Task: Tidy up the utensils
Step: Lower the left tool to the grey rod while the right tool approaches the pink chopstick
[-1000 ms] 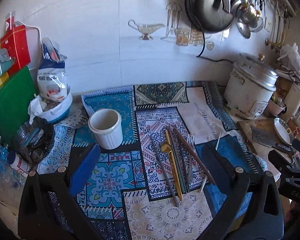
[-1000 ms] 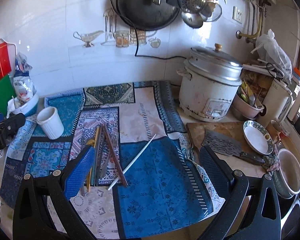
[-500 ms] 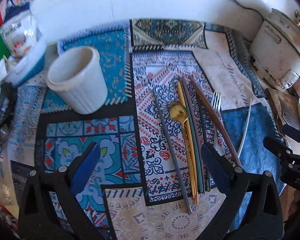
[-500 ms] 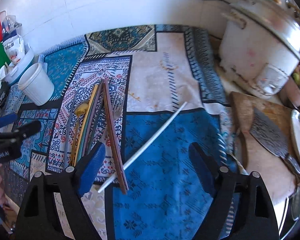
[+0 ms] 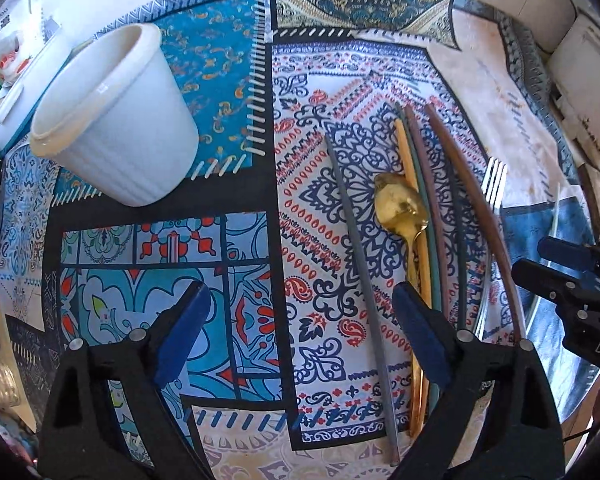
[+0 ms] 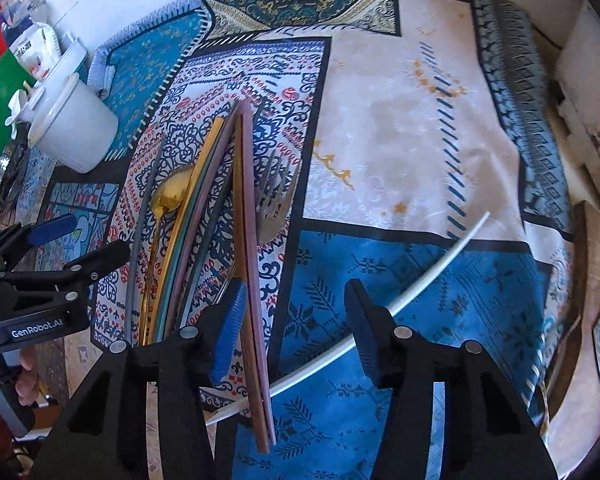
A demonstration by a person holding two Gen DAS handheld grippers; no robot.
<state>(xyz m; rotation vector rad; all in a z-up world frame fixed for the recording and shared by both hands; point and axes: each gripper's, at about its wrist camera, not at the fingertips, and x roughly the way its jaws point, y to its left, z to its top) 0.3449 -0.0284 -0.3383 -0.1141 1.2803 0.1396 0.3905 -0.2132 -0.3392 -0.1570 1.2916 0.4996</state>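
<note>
A white cup (image 5: 116, 120) (image 6: 76, 128) stands upright on the patterned cloth. To its right lie a grey chopstick (image 5: 360, 280), a gold spoon (image 5: 398, 204) (image 6: 172, 194), several coloured chopsticks, a brown pair (image 5: 476, 216) (image 6: 252, 280) and a fork (image 5: 494, 184) (image 6: 276, 196). A white chopstick (image 6: 420, 292) lies slanted on the blue patch. My left gripper (image 5: 300, 320) (image 6: 84, 240) points down with its jaws closing; the grey chopstick lies between them, untouched. My right gripper (image 6: 294, 320) (image 5: 572, 280) is also closing. The brown pair sits just inside its left pad (image 6: 230, 328), and the white chopstick passes under its right finger.
The cloth (image 6: 380, 120) covers the counter up to the white tiled wall. A white tub with a bag (image 6: 48, 60) and a green board (image 6: 0, 92) sit behind the cup. A rice cooker (image 5: 584, 60) and a wooden cutting board (image 6: 596, 260) stand at the right.
Both grippers have dropped toward the cloth and tipped steeply downward, so the utensils look much larger. The right jaws have narrowed a lot, the left jaws a little.
</note>
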